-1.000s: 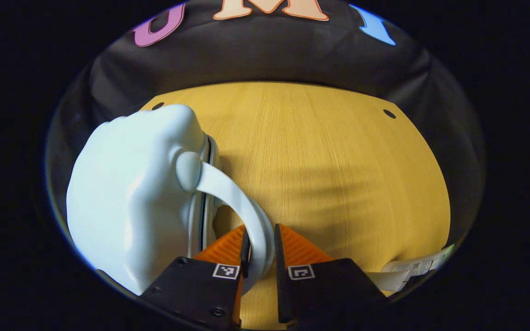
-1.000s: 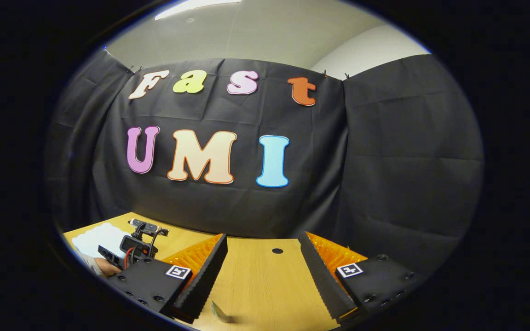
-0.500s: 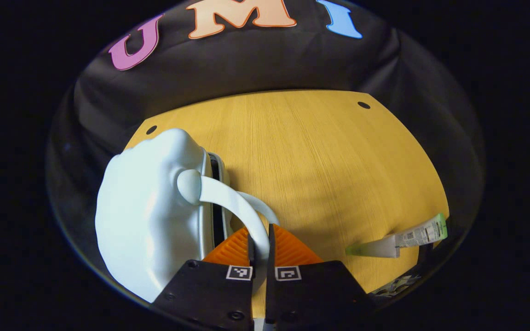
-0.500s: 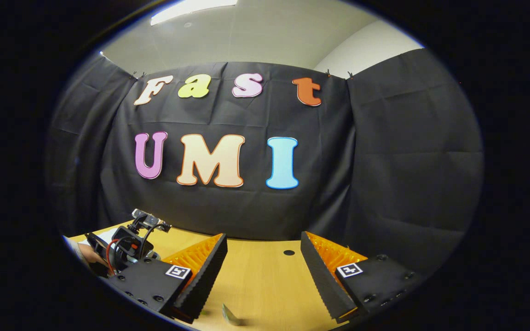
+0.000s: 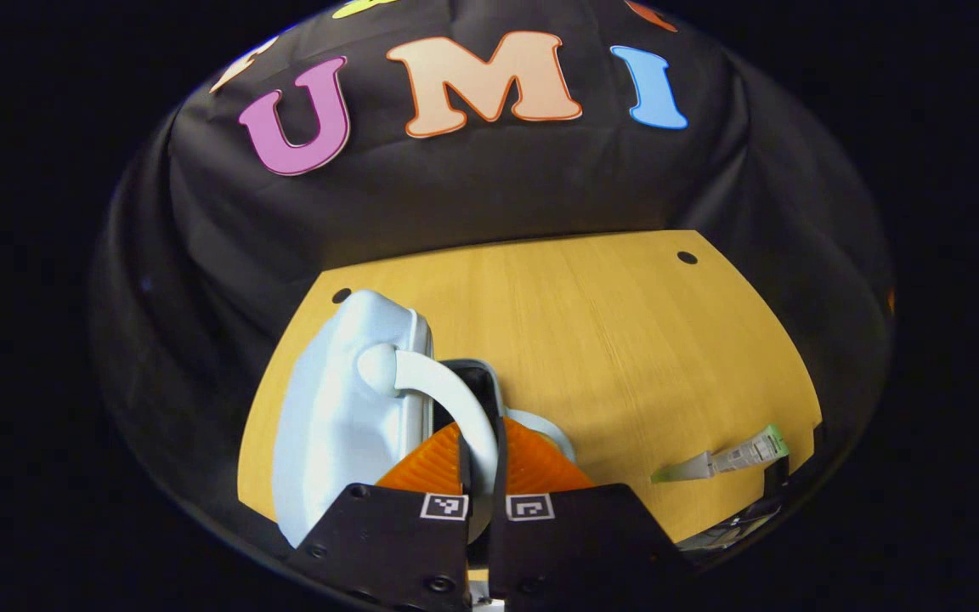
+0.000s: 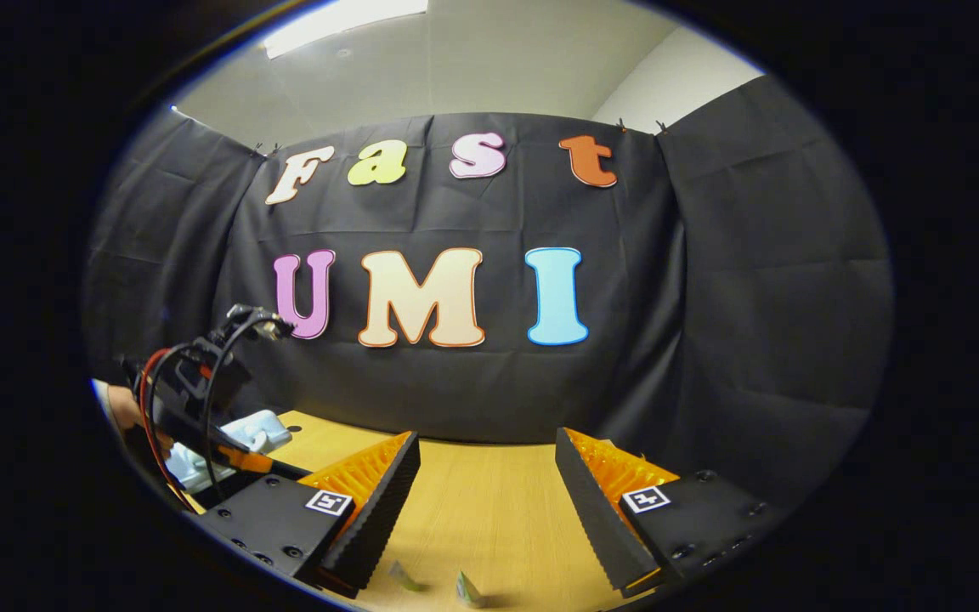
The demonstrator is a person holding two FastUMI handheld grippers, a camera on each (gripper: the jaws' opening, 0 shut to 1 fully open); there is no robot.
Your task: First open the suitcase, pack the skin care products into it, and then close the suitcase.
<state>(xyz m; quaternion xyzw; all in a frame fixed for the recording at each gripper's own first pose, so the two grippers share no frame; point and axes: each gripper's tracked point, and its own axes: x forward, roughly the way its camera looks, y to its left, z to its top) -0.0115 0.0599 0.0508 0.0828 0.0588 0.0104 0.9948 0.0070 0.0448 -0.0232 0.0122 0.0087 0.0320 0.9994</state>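
Note:
In the left gripper view a pale blue hard-shell suitcase [image 5: 336, 408] lies at the table's left side. Its lid is tilted up, and a dark gap [image 5: 477, 378] shows between the lid and the lower shell [image 5: 545, 425]. My left gripper [image 5: 481, 433] is shut on the suitcase's curved handle [image 5: 443, 387]. A skin care tube [image 5: 723, 459] with a green end lies on the table to the right. In the right gripper view my right gripper [image 6: 485, 510] hovers open over the table, holding nothing. The left gripper [image 6: 200, 399] and the suitcase [image 6: 256, 429] show far left there.
The wooden table [image 5: 591, 323] has bare room in the middle and back, with black cloth behind it. Two small product ends [image 6: 404, 578] [image 6: 468, 591] lie on the table below my right gripper. A hand [image 6: 120, 412] holds the left gripper.
My left gripper closed tighter on the handle and rose with it, and the suitcase lid swung up, widening the gap. The right gripper stayed open and shifted only slightly.

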